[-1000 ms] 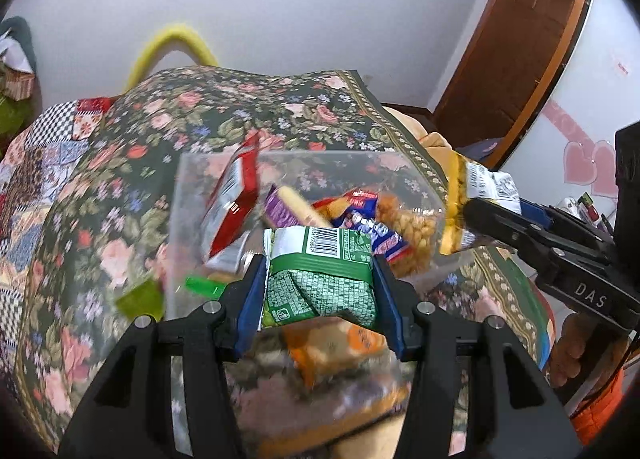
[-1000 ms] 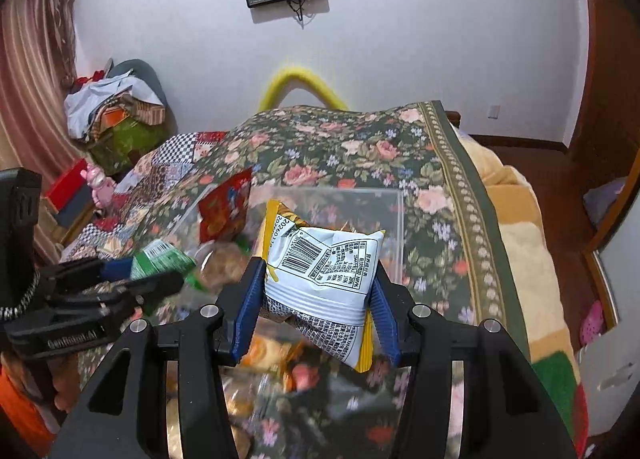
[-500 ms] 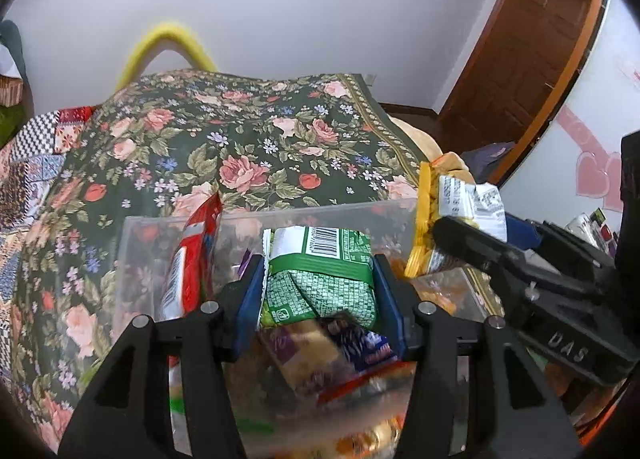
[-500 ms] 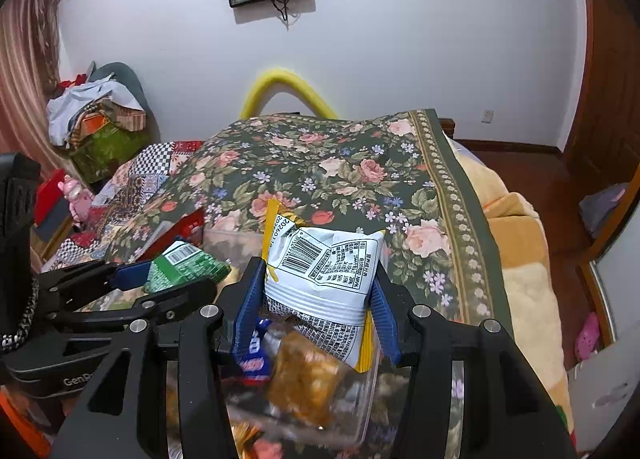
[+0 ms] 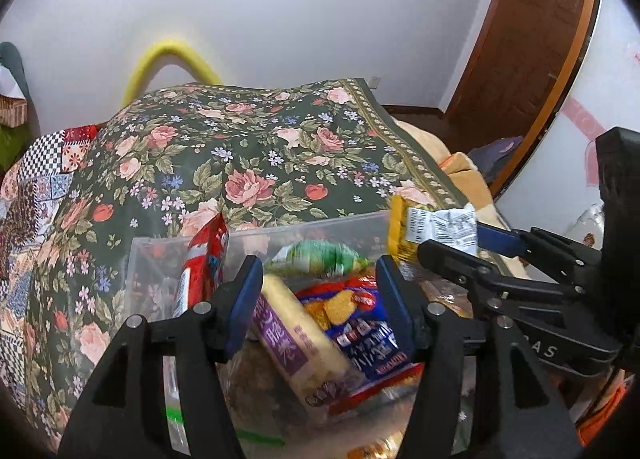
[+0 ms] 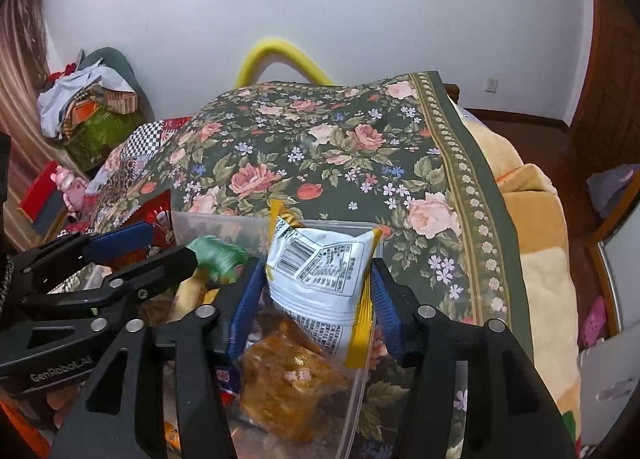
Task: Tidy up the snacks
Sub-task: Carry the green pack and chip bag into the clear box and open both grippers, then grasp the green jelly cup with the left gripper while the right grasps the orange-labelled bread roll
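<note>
Both tools releasing packets over the clear plastic bin (image 5: 160,259) on the floral bed (image 5: 248,147).

Left tool (image 5: 320,287) opening, crinkly green packet (image 5: 316,257) dropping free; right tool (image 6: 316,291) opening around the light, slippery white-and-yellow foil packet (image 6: 320,271), best pinched across its flat sides.

A home bedroom: a bed under a floral bedspread (image 6: 340,163), a wooden door (image 5: 520,43), piled clothes (image 6: 80,95).

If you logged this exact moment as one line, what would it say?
left gripper: opening, green pack dropping free | right gripper: opening, white pack between pads | both over clear bin
</note>
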`<action>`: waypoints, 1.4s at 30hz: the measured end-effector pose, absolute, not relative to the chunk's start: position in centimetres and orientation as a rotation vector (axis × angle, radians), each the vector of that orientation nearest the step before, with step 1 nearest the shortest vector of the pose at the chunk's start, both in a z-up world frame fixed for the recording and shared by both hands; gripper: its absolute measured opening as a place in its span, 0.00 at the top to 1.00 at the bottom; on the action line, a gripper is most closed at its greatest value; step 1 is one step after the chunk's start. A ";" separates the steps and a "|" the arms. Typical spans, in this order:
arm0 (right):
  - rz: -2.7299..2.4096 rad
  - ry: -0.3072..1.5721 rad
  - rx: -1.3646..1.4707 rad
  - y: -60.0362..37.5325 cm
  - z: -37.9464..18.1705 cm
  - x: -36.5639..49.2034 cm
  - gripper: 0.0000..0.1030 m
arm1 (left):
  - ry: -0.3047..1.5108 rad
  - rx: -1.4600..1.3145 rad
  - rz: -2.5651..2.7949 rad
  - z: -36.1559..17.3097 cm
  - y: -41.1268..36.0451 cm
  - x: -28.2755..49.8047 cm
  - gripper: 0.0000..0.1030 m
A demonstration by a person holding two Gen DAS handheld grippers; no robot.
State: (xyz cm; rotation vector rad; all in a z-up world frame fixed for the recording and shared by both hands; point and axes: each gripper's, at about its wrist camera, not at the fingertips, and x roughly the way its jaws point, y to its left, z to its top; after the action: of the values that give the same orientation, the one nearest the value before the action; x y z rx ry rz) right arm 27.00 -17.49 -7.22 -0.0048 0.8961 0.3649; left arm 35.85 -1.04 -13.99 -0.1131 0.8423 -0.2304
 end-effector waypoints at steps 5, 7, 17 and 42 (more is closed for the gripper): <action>0.365 0.851 -0.038 -17.4 -5.5 25.6 0.50 | 0.797 -0.113 -0.239 -11.9 -0.2 33.4 0.43; 0.364 0.832 -0.053 -17.2 -4.7 25.0 0.50 | 0.772 -0.110 -0.234 -10.9 0.3 32.2 0.43; 0.404 0.775 -0.071 -16.4 -2.5 20.9 0.43 | 0.706 -0.092 -0.165 -7.8 5.3 26.6 0.38; 0.447 1.040 -0.030 -13.8 -11.5 17.0 0.31 | 0.980 -0.186 0.008 -22.0 16.1 28.0 0.34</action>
State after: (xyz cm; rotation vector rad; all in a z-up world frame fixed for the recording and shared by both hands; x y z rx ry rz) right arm 16.97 -13.78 -11.54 -0.0302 1.0401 0.4472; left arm 28.02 16.10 -21.96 -0.1859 0.9800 0.0083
